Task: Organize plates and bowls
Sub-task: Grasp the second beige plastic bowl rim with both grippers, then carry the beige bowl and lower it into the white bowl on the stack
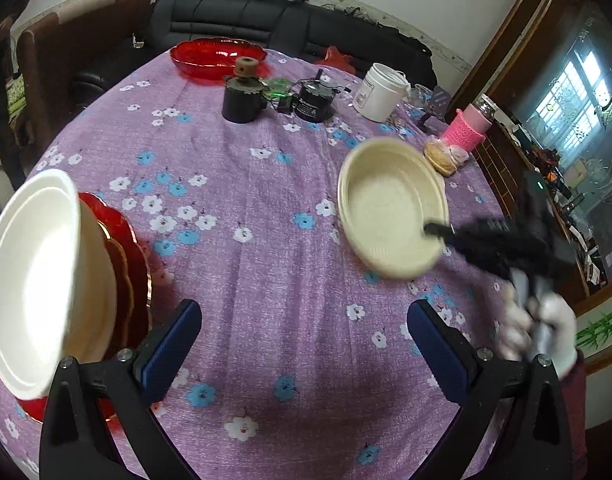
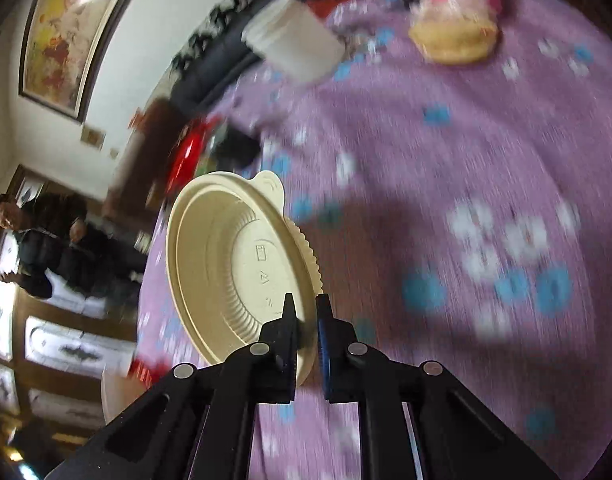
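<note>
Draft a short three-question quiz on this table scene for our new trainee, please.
1. True or false: the right gripper is shut on the rim of the cream bowl.
2. What does the white bowl at the table's left edge rest on?
A. a stack of red plates
B. the bare cloth
C. the white jar
3. Fill in: the left gripper is ____, with only the purple floral tablecloth between its pads.

Key:
1. True; its pads pinch the rim.
2. A, the red plates.
3. Open.
</note>
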`<state>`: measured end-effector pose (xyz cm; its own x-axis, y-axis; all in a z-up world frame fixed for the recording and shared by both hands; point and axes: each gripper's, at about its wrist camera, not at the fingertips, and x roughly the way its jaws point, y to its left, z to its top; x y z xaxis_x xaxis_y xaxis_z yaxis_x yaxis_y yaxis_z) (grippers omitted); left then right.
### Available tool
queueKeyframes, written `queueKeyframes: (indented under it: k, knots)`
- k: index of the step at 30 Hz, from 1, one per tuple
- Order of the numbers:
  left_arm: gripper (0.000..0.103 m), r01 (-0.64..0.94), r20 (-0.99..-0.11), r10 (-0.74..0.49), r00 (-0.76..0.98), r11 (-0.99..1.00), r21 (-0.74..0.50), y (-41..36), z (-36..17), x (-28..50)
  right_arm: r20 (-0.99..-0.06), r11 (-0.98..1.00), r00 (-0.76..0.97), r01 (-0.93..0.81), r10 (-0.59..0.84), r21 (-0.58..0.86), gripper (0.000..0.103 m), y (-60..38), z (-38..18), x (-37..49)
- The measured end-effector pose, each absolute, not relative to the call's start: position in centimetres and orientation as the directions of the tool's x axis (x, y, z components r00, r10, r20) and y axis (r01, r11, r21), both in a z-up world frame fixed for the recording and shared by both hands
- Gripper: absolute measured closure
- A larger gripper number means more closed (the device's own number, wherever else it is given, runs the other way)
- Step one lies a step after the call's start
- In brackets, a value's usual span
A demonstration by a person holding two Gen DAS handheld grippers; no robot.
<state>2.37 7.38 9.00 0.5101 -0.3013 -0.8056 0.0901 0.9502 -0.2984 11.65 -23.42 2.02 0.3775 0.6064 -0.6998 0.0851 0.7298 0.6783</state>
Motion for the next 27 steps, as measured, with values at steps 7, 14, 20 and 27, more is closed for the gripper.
queueKeyframes:
  k: [7, 14, 20, 27]
  knots:
    - [0.001, 0.104, -0.821, -0.323, 0.471, 0.944, -0.312, 5.0, 6.9, 3.0, -0.767, 0.787, 0.229, 0.003, 0.6, 0.617, 0.09, -22.4, 1.6, 5.5]
    - [0.001, 0.103, -0.855, -0.302, 0.422, 0.953, -0.286, 2.7, 4.0, 3.7, -0.773, 0.855, 0.395, -0.072, 0.497, 0.513, 0.068, -22.1, 2.5, 3.4]
    - [0.032, 0.129, -0.859, -0.316, 0.402, 0.949, -0.288, 0.8, 2.4, 5.6, -0.765, 0.862, 0.43, -0.068, 0.479, 0.502, 0.068, -21.7, 1.8, 2.9]
    - [0.083, 0.121, -0.862, -0.366, 0.35, 0.93, -0.346, 0.3, 1.0, 4.8, -0.766, 0.891, 0.467, -0.129, 0.442, 0.436, 0.081, -20.2, 2.1, 1.7]
